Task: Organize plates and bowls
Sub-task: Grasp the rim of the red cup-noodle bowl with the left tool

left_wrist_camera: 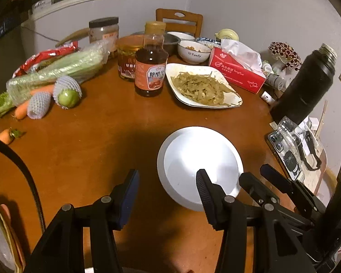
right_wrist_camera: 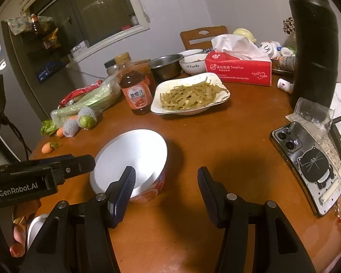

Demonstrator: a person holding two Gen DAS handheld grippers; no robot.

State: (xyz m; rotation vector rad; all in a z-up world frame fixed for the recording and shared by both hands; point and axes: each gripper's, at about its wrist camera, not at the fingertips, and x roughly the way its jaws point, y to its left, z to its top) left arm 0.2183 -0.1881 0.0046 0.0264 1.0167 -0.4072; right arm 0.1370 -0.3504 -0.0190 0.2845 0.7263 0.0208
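Note:
A white bowl (left_wrist_camera: 198,159) with a red patterned outside (right_wrist_camera: 134,157) stands empty on the brown round table (left_wrist_camera: 90,150). My left gripper (left_wrist_camera: 167,185) is open just in front of it, its right finger over the near rim. My right gripper (right_wrist_camera: 165,179) is open to the bowl's right, its left finger beside the near rim; it also shows in the left wrist view (left_wrist_camera: 259,177). A white square plate of green vegetables (left_wrist_camera: 202,86) (right_wrist_camera: 191,94) sits behind. A "Family" bowl (left_wrist_camera: 193,51) (right_wrist_camera: 192,64) and a steel bowl (right_wrist_camera: 167,66) stand at the back.
A sauce bottle (left_wrist_camera: 151,68), jars (left_wrist_camera: 127,56), wrapped celery (left_wrist_camera: 56,70), netted fruit (left_wrist_camera: 66,91) and carrots (left_wrist_camera: 4,135) crowd the left. A red tissue box (left_wrist_camera: 236,70), black flask (left_wrist_camera: 307,86) and phone (right_wrist_camera: 307,166) are at right. A chair (left_wrist_camera: 179,21) stands behind.

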